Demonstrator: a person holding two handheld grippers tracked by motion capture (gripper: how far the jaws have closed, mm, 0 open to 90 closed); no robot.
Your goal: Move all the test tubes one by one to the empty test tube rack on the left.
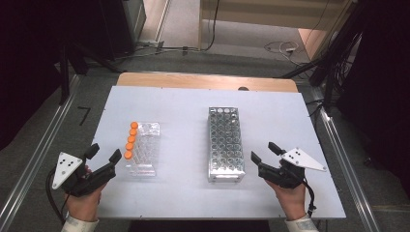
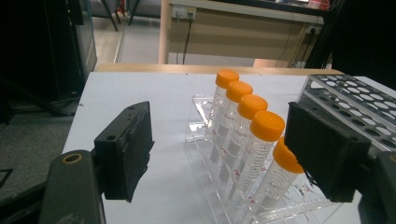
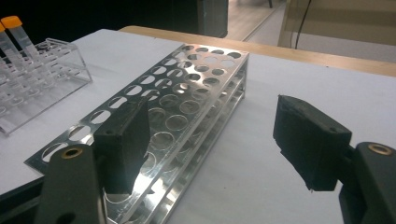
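Both grippers' fingers stand apart, empty; the left gripper (image 1: 103,155) closing askew would probably topple the neighbouring orange-capped tubes (image 2: 252,135).

You work at a table (image 1: 193,108) with a pale blue-white top; a light wooden edge (image 1: 208,81) shows along its far side. The floor (image 1: 43,140) around it is grey carpet, crossed by metal rails (image 1: 34,159) on your left and right. Beyond the table a paler strip of floor (image 1: 241,36) is brightly lit, with loose cables (image 1: 280,48) lying on it. A light wooden cabinet (image 2: 243,32) stands at the back. Dark equipment (image 1: 43,34) fills both far corners in shadow.
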